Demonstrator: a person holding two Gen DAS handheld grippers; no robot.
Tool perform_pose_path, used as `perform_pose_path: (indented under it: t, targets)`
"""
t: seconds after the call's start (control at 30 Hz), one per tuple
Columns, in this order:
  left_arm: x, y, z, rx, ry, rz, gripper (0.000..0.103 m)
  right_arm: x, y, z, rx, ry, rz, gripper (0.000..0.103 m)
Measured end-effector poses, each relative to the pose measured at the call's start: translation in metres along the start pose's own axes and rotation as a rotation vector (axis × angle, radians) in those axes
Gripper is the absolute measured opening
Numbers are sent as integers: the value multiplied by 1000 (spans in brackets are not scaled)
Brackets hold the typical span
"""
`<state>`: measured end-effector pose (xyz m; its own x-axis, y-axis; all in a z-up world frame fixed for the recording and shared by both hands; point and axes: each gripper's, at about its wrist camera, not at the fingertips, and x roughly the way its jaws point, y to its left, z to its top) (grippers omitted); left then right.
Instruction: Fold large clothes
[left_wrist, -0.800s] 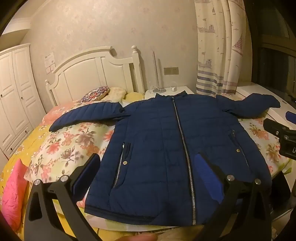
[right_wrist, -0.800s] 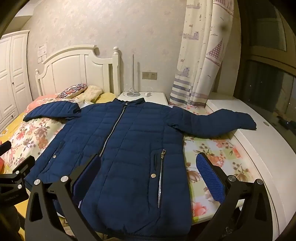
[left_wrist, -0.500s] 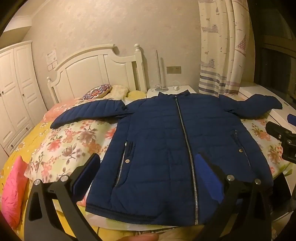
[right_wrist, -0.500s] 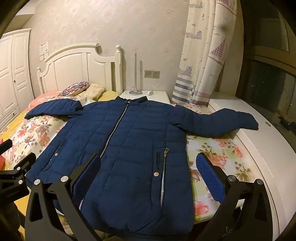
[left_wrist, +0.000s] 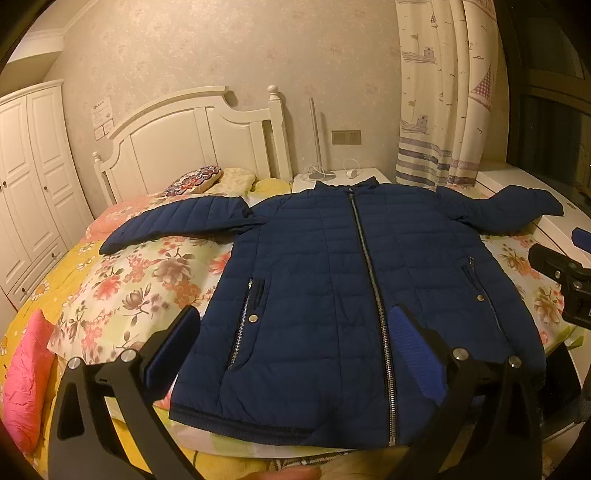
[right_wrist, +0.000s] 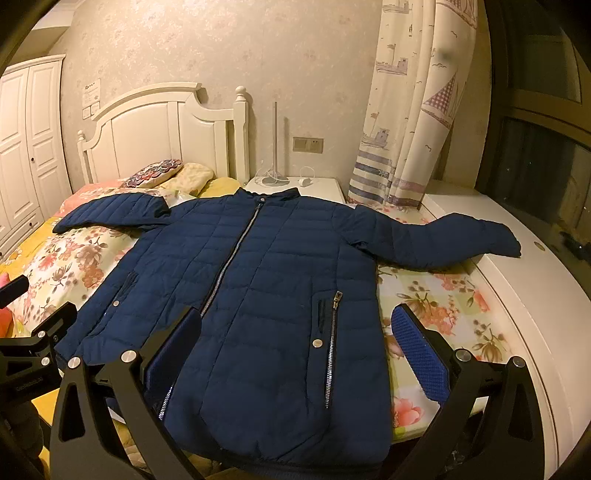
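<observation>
A navy quilted jacket (left_wrist: 332, 295) lies flat on the bed, front up, zipped shut, both sleeves spread out sideways. It also shows in the right wrist view (right_wrist: 258, 295). My left gripper (left_wrist: 295, 354) is open and empty, held above the jacket's hem, left of the zip. My right gripper (right_wrist: 303, 354) is open and empty above the hem on the jacket's right side. The right gripper's body shows at the right edge of the left wrist view (left_wrist: 569, 280). The left gripper's body shows at the left edge of the right wrist view (right_wrist: 29, 339).
The bed has a floral cover (left_wrist: 140, 280) and a white headboard (left_wrist: 192, 144), with pillows (left_wrist: 195, 181) at the head. A pink cushion (left_wrist: 26, 380) lies at the left. A white nightstand (right_wrist: 299, 186), a curtain (right_wrist: 410, 110), a white ledge (right_wrist: 517, 280) and a wardrobe (left_wrist: 26, 177) surround it.
Both grippers have drawn back and risen slightly, so the jacket sits a little lower and farther in both views. The jacket has not moved.
</observation>
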<state>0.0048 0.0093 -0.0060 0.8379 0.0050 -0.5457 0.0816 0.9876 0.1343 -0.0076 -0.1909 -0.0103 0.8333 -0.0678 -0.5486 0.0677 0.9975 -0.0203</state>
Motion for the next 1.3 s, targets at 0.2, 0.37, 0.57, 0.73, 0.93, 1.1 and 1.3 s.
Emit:
perform_pose_path:
  t: [0.2,0.37,0.57,0.73,0.93,1.1,1.3]
  targets:
    - [0,0,-1,0,1,1,101,0,1,0,-1,0,2,99]
    - [1,0,-1,1,2,0,101,-1,3,-2,-2,2,4,99]
    - [1,0,0,2,3,1,101,-1,4,-3,-2,2,4,99]
    - [1,0,0,2,3,1,101,-1,5,-3,-2,2,4,99]
    - [1,0,0,2,5,0,101,0,7,-4,-5,5,8,99]
    - [1,0,0,2,4,0,101,0,8,-4,-5,5,8,99]
    - [1,0,0,2,6,1,101,0,8,-4,-5,6,9,99]
